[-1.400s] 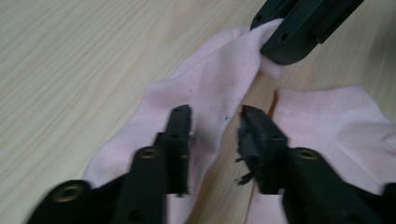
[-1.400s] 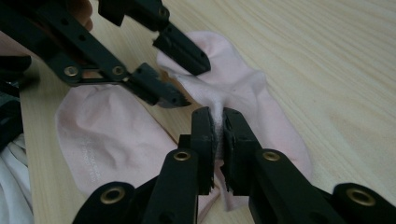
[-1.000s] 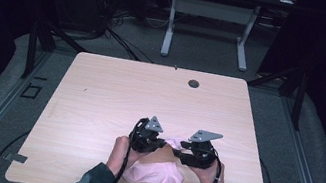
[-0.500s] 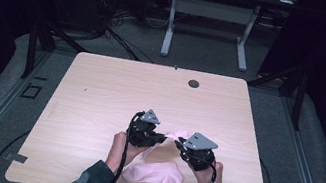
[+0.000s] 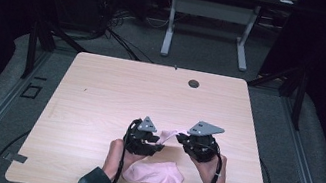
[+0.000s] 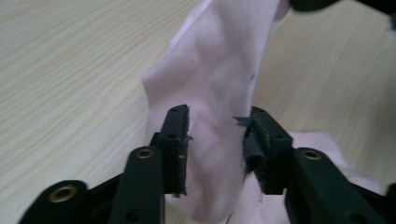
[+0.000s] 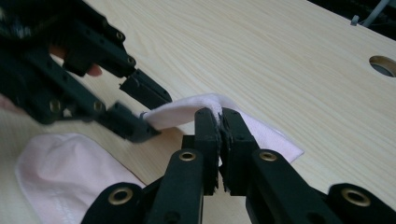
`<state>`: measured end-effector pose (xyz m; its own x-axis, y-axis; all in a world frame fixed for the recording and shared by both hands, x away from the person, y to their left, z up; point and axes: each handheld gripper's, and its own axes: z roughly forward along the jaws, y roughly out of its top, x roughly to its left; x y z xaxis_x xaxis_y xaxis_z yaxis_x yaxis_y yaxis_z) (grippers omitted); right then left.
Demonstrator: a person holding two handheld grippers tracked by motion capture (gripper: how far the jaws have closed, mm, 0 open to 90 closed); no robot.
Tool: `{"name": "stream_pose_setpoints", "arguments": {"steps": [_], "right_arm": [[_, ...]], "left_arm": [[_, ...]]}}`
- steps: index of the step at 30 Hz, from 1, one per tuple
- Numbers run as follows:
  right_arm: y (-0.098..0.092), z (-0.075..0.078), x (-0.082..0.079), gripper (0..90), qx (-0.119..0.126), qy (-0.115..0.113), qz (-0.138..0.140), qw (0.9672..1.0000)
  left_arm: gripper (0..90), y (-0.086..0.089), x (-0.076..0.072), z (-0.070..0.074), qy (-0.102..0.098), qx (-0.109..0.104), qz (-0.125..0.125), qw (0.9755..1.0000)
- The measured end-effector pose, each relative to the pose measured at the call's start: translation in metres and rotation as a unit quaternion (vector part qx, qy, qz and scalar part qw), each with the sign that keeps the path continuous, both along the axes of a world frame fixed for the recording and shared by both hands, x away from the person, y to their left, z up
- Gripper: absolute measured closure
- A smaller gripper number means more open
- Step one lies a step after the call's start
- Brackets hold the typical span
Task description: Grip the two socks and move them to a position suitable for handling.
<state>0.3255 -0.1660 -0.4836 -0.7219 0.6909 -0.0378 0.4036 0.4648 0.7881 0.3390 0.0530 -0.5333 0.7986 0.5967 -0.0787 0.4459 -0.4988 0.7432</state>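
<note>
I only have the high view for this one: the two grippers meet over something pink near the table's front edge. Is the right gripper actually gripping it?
Observer: Yes. In the right gripper view, the right gripper is shut on a raised fold of the pink sock.
Operator: And the left one?
Observer: In the left gripper view, the left gripper has just been opening its jaws. They stand apart, with the sock hanging between them.
Operator: Any wear on the hardware?
Observer: The pad on one left jaw looks frayed, with a loose shred at its tip.
</note>
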Motion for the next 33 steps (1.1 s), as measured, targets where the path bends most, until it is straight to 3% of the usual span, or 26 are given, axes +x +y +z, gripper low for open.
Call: {"name": "stream_pose_setpoints", "arguments": {"steps": [4,7,10,14,17,21,23,24,29,31,33], "right_arm": [[0.001,0.005,0.0,86.4,0.01,0.015,-0.01,0.9998],[0.001,0.007,-0.001,86.4,0.014,0.027,-0.013,0.9995],[-0.001,0.008,-0.001,86.4,0.016,0.035,-0.014,0.9991],[-0.013,0.008,-0.006,86.1,0.027,0.066,-0.014,0.9974],[-0.026,0.01,-0.014,85.9,0.025,0.094,-0.016,0.9951],[-0.039,0.009,-0.016,80.7,0.034,0.11,-0.025,0.993],[-0.038,-0.005,-0.006,71.8,0.015,0.102,-0.041,0.9939],[-0.036,-0.013,-0.002,68.6,0.007,0.095,-0.035,0.9948],[-0.036,-0.046,0.008,59.7,0.008,0.08,-0.023,0.9965],[-0.044,-0.051,0.007,55.3,0.036,0.082,-0.01,0.996],[-0.053,-0.055,0.004,52.0,0.077,0.096,0.013,0.9923]], "left_arm": [[59.9,0.001,-0.009,-0.01,-0.022,0.024,0.015,0.9993],[74.3,0.001,-0.008,-0.014,-0.02,0.037,0.011,0.9991],[87.1,0.005,-0.006,-0.012,-0.013,0.024,0.003,0.9996],[88.0,0.009,-0.008,0.007,0.011,0.029,-0.019,0.9994],[88.0,0.009,-0.01,0.022,0.041,0.023,-0.042,0.998],[88.0,0.002,-0.008,0.037,0.079,0.011,-0.066,0.9946],[88.0,-0.002,-0.003,0.037,0.098,0.012,-0.063,0.9932],[88.0,-0.004,-0.001,0.036,0.102,0.011,-0.062,0.9927],[88.0,-0.005,0.01,0.03,0.132,-0.003,-0.048,0.99],[88.0,-0.005,0.013,0.029,0.138,-0.007,-0.043,0.9895],[87.9,-0.005,0.014,0.029,0.137,-0.006,-0.045,0.9895]]}}
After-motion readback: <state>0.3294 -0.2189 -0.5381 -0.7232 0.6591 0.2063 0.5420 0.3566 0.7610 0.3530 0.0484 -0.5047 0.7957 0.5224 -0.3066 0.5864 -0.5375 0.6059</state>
